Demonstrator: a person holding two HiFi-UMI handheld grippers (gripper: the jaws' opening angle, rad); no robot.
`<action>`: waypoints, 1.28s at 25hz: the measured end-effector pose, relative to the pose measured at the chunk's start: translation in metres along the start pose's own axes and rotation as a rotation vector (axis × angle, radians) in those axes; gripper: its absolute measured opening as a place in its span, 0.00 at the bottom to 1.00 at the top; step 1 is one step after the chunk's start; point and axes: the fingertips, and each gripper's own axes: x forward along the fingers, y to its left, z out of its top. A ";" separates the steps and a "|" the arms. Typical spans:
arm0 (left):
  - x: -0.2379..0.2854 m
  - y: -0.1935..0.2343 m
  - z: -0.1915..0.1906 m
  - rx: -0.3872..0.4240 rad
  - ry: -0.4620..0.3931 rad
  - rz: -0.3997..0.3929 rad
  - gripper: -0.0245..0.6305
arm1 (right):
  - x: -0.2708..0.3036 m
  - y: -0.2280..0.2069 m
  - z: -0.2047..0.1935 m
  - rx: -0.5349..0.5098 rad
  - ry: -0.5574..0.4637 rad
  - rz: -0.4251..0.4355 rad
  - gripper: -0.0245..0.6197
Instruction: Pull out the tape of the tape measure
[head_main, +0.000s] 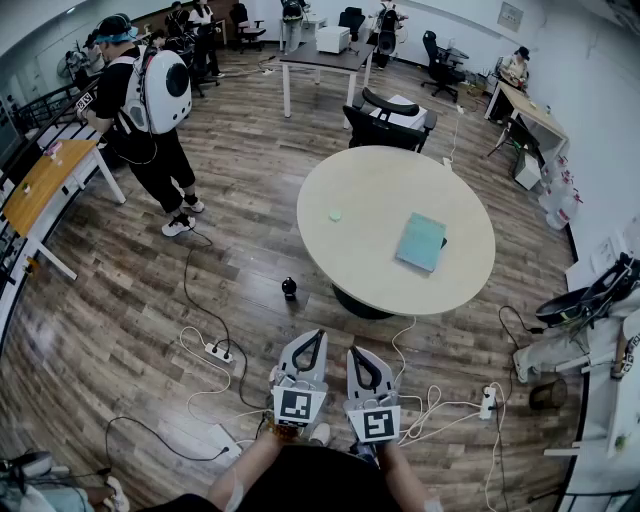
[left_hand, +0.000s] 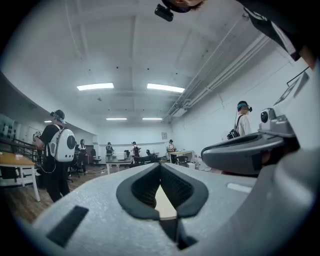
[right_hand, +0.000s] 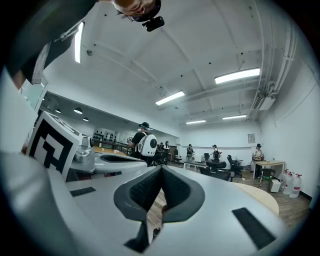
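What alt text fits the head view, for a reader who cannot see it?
The left gripper and right gripper are held side by side, jaws shut and empty, short of a round table holding a flat teal item and a small pale green object. A person with a white backpack stands on the wooden floor at upper left.

Head view: aimed steeply down from head height; the round beige table (head_main: 380, 190) is framed at centre.
Left gripper view: carried low on the left gripper (head_main: 320, 334), faced level along its jaws.
Right gripper view: carried likewise on the right gripper (head_main: 350, 350).
Shared: the person with a white backpack (head_main: 150, 150), seen left of centre in all three.
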 end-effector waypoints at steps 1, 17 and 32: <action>0.001 -0.001 -0.002 0.000 0.003 -0.002 0.04 | 0.001 0.000 -0.002 0.000 0.003 0.000 0.03; 0.052 0.064 -0.010 -0.015 0.014 -0.041 0.04 | 0.092 -0.012 -0.011 0.057 0.066 -0.044 0.04; 0.114 0.188 -0.029 -0.071 0.013 -0.069 0.04 | 0.236 0.013 -0.003 -0.008 0.120 -0.017 0.04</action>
